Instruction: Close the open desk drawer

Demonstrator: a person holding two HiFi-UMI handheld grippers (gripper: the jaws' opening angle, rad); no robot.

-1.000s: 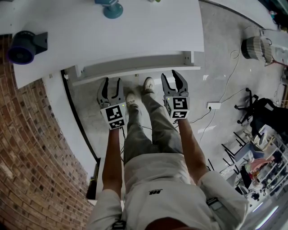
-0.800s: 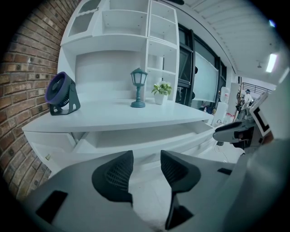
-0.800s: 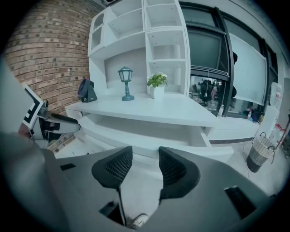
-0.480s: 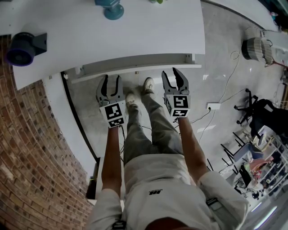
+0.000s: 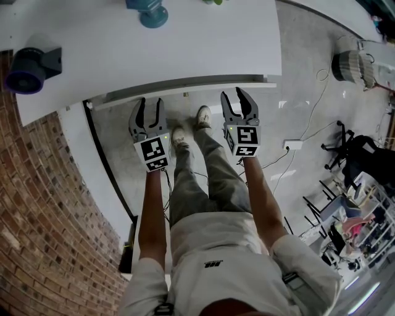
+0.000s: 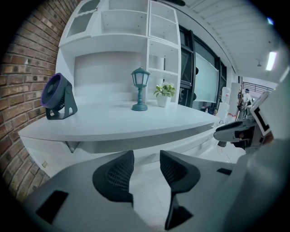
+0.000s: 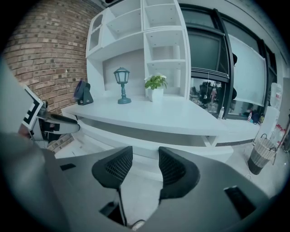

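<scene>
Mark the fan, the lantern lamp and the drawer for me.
fan (image 6: 55, 94): left gripper view, on its purple round housing.
lantern lamp (image 6: 140, 76): left gripper view, on its lantern head.
drawer (image 5: 185, 89): head view, on its front edge.

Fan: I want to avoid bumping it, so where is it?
In the head view the fan sits on the desk's left end, beside the brick wall, left of the lamp.
</scene>
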